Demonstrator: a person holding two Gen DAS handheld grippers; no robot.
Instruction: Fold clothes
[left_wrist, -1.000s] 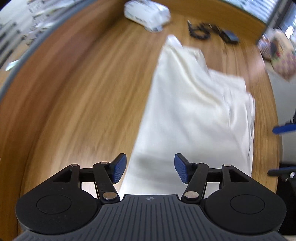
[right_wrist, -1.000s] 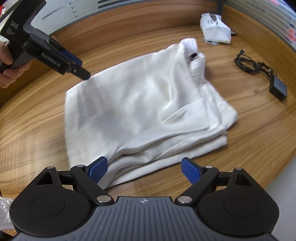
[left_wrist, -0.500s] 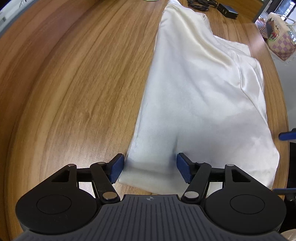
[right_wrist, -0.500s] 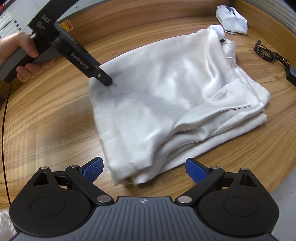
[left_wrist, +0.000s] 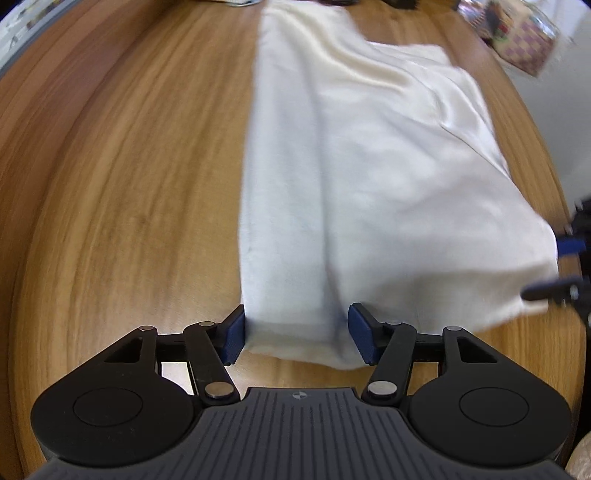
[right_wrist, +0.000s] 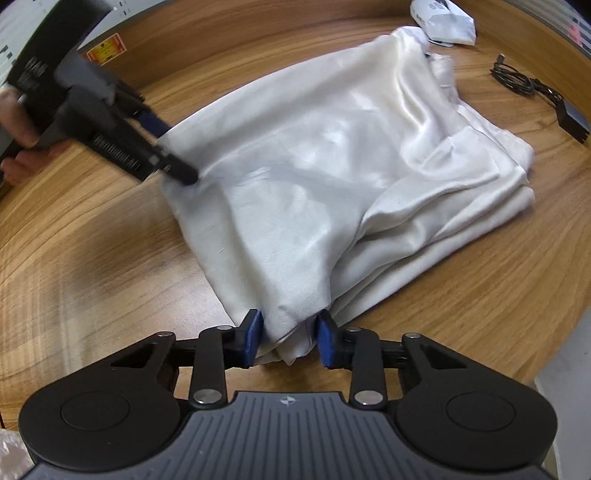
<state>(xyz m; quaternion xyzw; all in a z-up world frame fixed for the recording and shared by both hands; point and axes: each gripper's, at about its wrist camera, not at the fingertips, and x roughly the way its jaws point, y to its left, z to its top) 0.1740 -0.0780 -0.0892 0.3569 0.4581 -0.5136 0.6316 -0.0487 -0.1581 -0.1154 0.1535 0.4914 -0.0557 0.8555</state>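
Note:
A white satin garment (right_wrist: 332, 155) lies loosely folded on the wooden table (right_wrist: 92, 258). My right gripper (right_wrist: 290, 341) is at its near corner; its jaws are closing and the blue pads press on a gathered bunch of the cloth. My left gripper (left_wrist: 295, 332) straddles another corner of the garment (left_wrist: 351, 166). Its jaws are closing too, with the flat cloth between them and not pinched. In the right wrist view the left gripper (right_wrist: 173, 151) reaches the garment's left edge, held by a person's hand (right_wrist: 18, 122). The right gripper (left_wrist: 565, 269) shows at the left wrist view's right edge.
A white plastic bag (right_wrist: 443, 22) lies beyond the garment at the back. A black cable with its adapter (right_wrist: 535, 88) sits at the right. A chequered bag (left_wrist: 524, 48) stands off the table's far right. The table edge runs close at the right.
Both grippers have come down to the garment's corners. The right jaws went from wide open to closed in on the bunched corner. The left jaws now straddle the other corner.

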